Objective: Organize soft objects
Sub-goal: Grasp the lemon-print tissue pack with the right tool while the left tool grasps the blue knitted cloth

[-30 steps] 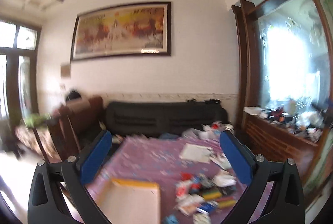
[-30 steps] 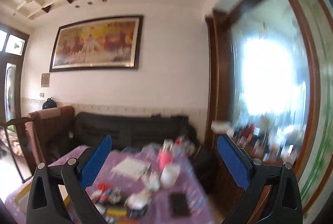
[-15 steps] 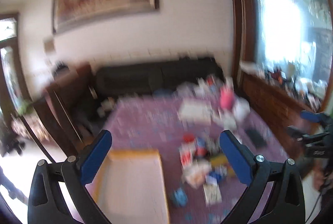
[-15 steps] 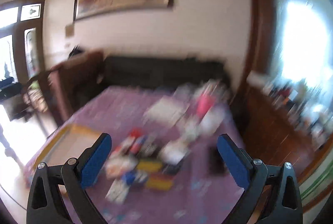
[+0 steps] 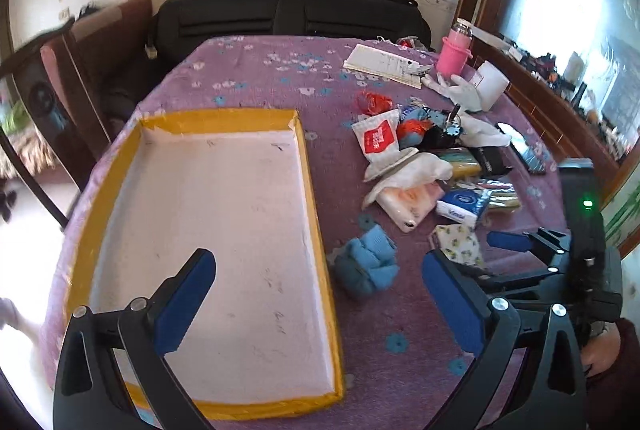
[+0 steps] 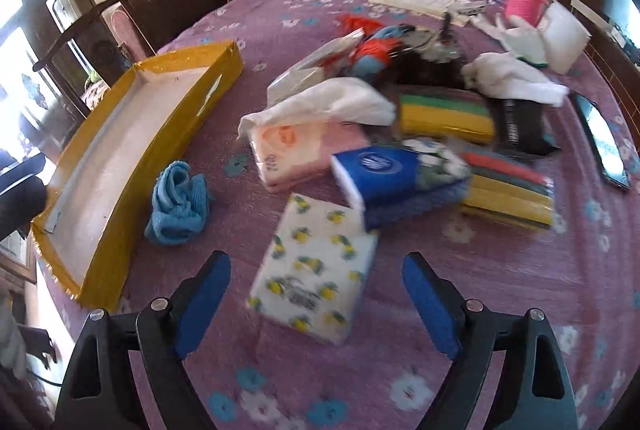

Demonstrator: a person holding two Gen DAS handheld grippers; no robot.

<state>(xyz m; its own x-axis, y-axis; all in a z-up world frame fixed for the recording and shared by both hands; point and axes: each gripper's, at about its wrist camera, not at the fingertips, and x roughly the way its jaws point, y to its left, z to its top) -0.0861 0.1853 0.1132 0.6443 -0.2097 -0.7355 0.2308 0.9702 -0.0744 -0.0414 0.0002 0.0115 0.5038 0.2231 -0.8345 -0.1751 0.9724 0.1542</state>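
1. Left gripper [image 5: 316, 294] hangs with its blue pads spread wide, nothing between them, above the yellow-edged white tray [image 5: 224, 214].
2. Right gripper [image 6: 316, 294] is closing, pads clear of the lemon-print tissue pack [image 6: 316, 266] lying between them.
3. Crumpled blue cloth [image 6: 178, 202] lies on the purple flowered tablecloth [image 6: 480, 290], just beside the tray.

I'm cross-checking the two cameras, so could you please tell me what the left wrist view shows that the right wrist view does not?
Only the left wrist view shows the yellow tray's whole white floor, the left gripper standing open, and the right gripper seen from the side.

Only the right wrist view shows the lemon-print tissue pack in full, ahead of the right gripper, whose jaws are closing with nothing between them yet.

Both show the blue cloth beside the tray, the blue tissue pack, the pink bottle and the purple tablecloth.
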